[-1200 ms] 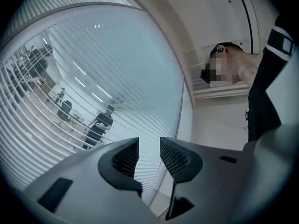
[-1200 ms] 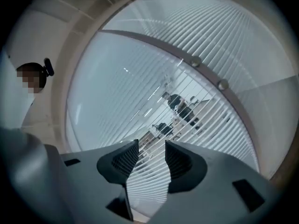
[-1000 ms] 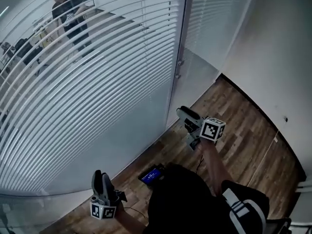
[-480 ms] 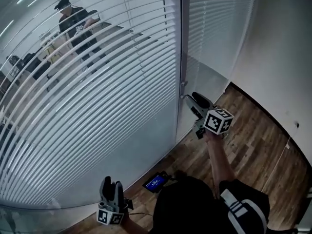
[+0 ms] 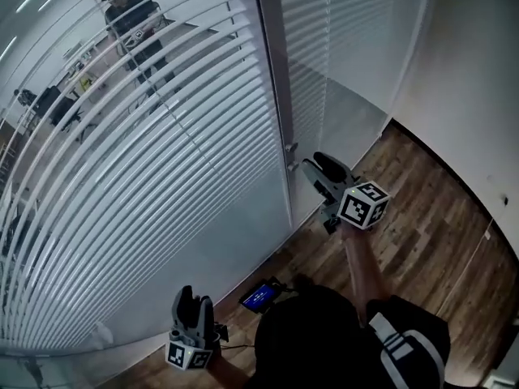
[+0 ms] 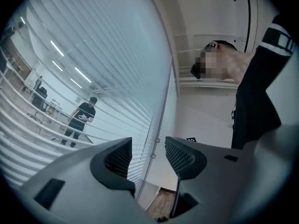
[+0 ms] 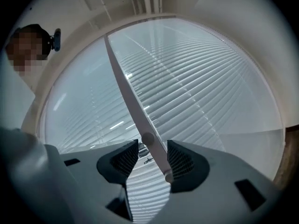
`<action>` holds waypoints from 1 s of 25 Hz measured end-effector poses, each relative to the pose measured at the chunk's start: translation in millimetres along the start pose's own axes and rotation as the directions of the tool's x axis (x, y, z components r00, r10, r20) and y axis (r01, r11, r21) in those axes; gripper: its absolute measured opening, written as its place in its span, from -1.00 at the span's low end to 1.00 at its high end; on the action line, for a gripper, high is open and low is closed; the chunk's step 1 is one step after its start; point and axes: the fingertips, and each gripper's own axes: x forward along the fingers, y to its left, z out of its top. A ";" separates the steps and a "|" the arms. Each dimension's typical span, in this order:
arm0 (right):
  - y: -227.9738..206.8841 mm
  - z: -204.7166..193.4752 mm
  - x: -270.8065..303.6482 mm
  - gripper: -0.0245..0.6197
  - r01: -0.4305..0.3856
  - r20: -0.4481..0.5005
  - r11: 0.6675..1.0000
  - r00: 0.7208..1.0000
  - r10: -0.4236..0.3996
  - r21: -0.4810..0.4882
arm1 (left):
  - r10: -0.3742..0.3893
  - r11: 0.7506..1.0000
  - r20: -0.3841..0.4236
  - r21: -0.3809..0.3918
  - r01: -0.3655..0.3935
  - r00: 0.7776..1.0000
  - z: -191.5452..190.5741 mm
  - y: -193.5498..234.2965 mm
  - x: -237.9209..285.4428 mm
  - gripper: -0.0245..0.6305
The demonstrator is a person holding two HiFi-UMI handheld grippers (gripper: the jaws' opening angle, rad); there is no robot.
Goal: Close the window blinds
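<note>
- Window blinds (image 5: 162, 185) hang behind the glass (image 5: 239, 237), slats tilted open enough to show a person (image 5: 134, 19) beyond.
- Small knobs (image 5: 292, 147) sit on the upright frame post (image 5: 272, 71) between the two panes; probably the tilt control.
- Right gripper (image 5: 315, 162) is the nearer one: level, just beside the knobs, jaws apart, nothing pinched. The post runs top to bottom straight ahead of it.
- Left gripper (image 5: 193, 297) is low and well apart from the post; its jaws have just been opening, nothing between them.
</note>
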 end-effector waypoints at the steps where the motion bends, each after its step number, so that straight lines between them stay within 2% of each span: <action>1: -2.9 -2.8 -11.0 -0.36 -0.004 0.001 1.000 1.000 0.004 0.017 | -0.023 1.000 -0.013 0.002 0.023 1.000 -5.3 -8.4 4.8 -0.24; 4: -7.9 -9.0 -61.9 -0.36 0.019 0.020 0.998 1.000 -0.020 0.064 | -0.149 0.989 -0.080 0.012 0.150 0.986 -26.2 -42.3 13.6 -0.24; 6: -12.1 3.4 -92.7 -0.36 0.048 0.050 0.994 0.997 -0.053 0.096 | -0.251 0.968 -0.114 -0.020 0.251 0.961 -33.7 -61.2 37.5 -0.24; 8: -14.3 23.6 -113.3 -0.36 0.067 0.082 0.990 0.994 -0.078 0.126 | -0.327 0.945 -0.112 -0.070 0.320 0.939 -30.1 -71.1 77.2 -0.24; 10: -9.3 36.4 -141.6 -0.36 0.097 0.100 0.984 0.989 -0.112 0.150 | -0.379 0.923 -0.104 -0.121 0.366 0.920 -26.0 -79.8 104.4 -0.24; 13: -1.0 34.7 -215.4 -0.36 0.162 0.123 0.960 0.973 -0.193 0.227 | -0.453 0.888 -0.123 -0.158 0.433 0.883 -37.5 -111.1 98.1 -0.24; 17: -16.1 43.7 -280.9 -0.36 0.170 0.206 0.954 0.953 -0.223 0.246 | -0.506 0.859 -0.160 -0.179 0.479 0.848 -64.8 -151.9 100.5 -0.24; 19: -28.2 39.8 -293.2 -0.36 0.150 0.226 0.952 0.951 -0.213 0.266 | -0.507 0.858 -0.165 -0.186 0.478 0.846 -75.0 -162.1 106.6 -0.24; 22: -45.0 30.5 -306.5 -0.37 0.104 0.222 0.936 0.957 -0.186 0.337 | -0.481 0.869 -0.148 -0.212 0.447 0.864 -82.1 -177.4 128.3 -0.24; 25: -75.7 41.4 -330.3 -0.38 0.070 0.195 0.936 0.970 -0.144 0.344 | -0.464 0.877 -0.157 -0.216 0.428 0.872 -103.6 -219.0 159.4 -0.24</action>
